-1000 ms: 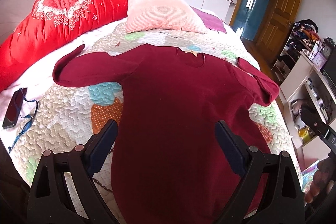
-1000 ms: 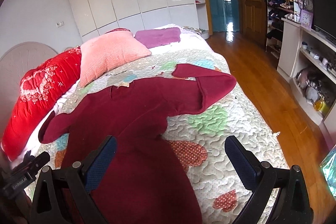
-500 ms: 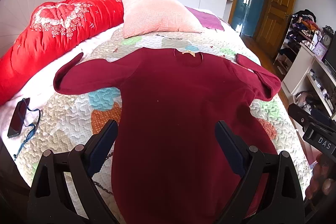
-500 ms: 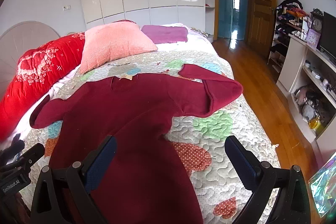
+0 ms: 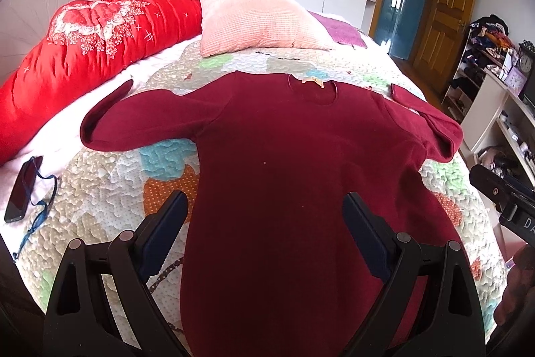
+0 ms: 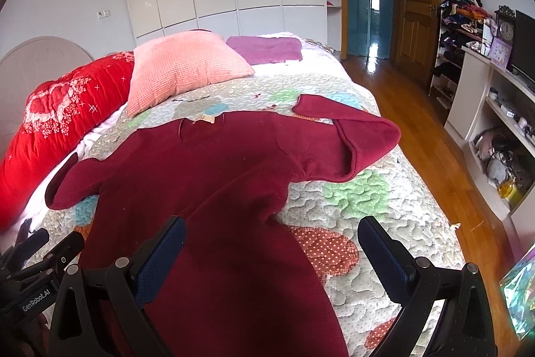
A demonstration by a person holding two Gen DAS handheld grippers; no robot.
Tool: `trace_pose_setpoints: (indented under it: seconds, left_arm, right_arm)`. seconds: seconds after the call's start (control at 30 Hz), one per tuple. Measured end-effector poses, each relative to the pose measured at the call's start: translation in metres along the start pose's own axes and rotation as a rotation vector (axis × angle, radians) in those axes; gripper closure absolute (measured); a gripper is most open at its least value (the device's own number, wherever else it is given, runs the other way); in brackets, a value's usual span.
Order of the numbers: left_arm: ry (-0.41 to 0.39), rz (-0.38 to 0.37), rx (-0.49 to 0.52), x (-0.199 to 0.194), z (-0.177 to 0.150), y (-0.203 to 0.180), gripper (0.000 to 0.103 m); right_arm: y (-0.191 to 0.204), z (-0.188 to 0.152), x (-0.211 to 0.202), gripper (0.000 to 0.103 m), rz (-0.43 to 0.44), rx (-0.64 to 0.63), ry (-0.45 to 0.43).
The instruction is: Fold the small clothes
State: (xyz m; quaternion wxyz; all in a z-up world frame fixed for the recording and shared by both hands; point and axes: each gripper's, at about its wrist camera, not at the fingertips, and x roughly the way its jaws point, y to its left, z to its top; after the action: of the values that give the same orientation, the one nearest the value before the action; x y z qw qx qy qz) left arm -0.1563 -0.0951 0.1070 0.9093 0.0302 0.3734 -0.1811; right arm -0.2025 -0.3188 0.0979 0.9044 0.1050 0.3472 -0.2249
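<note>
A dark red long-sleeved sweater [image 5: 287, 163] lies spread flat, neckline away from me, on a patchwork quilt [image 5: 107, 186]. Its left sleeve [image 5: 133, 119] stretches out sideways; its right sleeve [image 6: 361, 136] is folded back on itself near the bed's right edge. My left gripper [image 5: 264, 216] is open and empty, hovering above the sweater's lower body. My right gripper [image 6: 271, 243] is open and empty above the sweater's lower right side [image 6: 234, 223]. The right gripper's body shows at the left view's right edge [image 5: 501, 196].
A red duvet [image 5: 83, 46], a pink pillow [image 5: 257, 22] and a purple cloth [image 6: 267, 49] lie at the head of the bed. A phone with a blue cord [image 5: 23, 186] lies at the left edge. Wooden floor [image 6: 434, 136] and shelves [image 6: 495, 122] are to the right.
Both grippers have swung slightly, so the sweater sits lower and more centred in both views. Both stay open; the sweater has not moved.
</note>
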Motion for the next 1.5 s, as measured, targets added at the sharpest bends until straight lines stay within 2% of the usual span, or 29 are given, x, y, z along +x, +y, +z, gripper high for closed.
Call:
trace_pose_setpoints:
  seconds: [0.4, 1.17, 1.5]
  left_arm:
    - [0.005, 0.018, -0.004, 0.006, -0.004, 0.003, 0.009]
    - [0.037, 0.034, -0.01, 0.029, -0.009, 0.007, 0.009]
    - [0.045, 0.058, -0.054, 0.042, 0.002, 0.035, 0.009]
  right_arm:
    - [0.008, -0.008, 0.011, 0.001, 0.026, -0.018, 0.023]
    - [0.03, -0.012, 0.033, 0.001, 0.02, -0.088, 0.054]
    - [0.058, 0.002, 0.06, 0.001, 0.039, -0.146, 0.071]
